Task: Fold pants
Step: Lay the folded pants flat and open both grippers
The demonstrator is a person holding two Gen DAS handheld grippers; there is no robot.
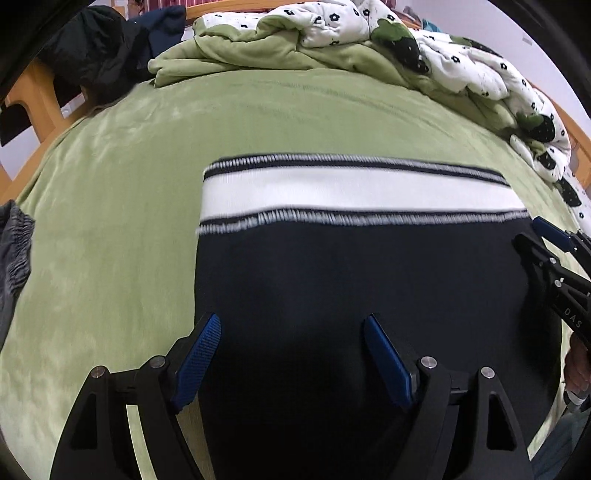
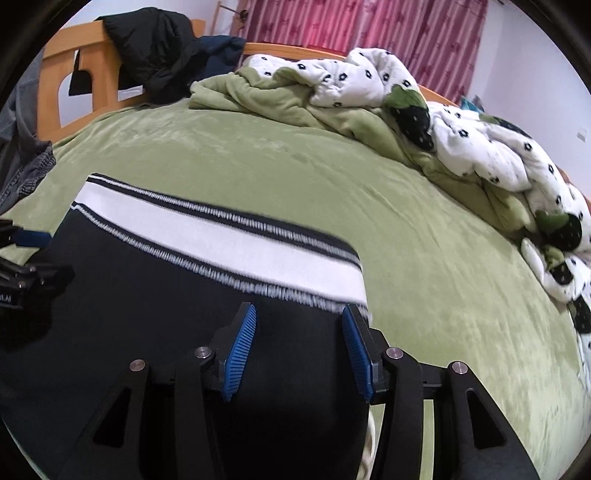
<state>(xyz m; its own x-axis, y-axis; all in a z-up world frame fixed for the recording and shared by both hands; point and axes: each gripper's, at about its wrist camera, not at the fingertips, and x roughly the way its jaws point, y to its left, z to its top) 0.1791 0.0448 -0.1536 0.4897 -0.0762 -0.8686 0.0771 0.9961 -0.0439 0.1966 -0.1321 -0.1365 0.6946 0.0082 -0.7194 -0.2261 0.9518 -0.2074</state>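
On the bed: green fleece sheet spread across the mattress.
Far left edge: grey gathered garment lying at the side of the bed.
Headboard, upper left: wooden frame with a black jacket draped over it.
Left tool: released, blue pads spread wide, holding nothing; it hangs over the left part of the dark cloth, left pad at the cloth's left edge.
Pants: dark navy, lying flat on the sheet in a folded rectangle; white band with dark and white stitched stripes at the far end.
Right tool: released, pads apart, nothing between them; over the pants' right edge, just short of the white band.
Contact with cloth: cannot tell for either tool.
Far right: rumpled white flower-print quilt with green lining, heaped along the bed's far and right sides.
Background: red curtain.
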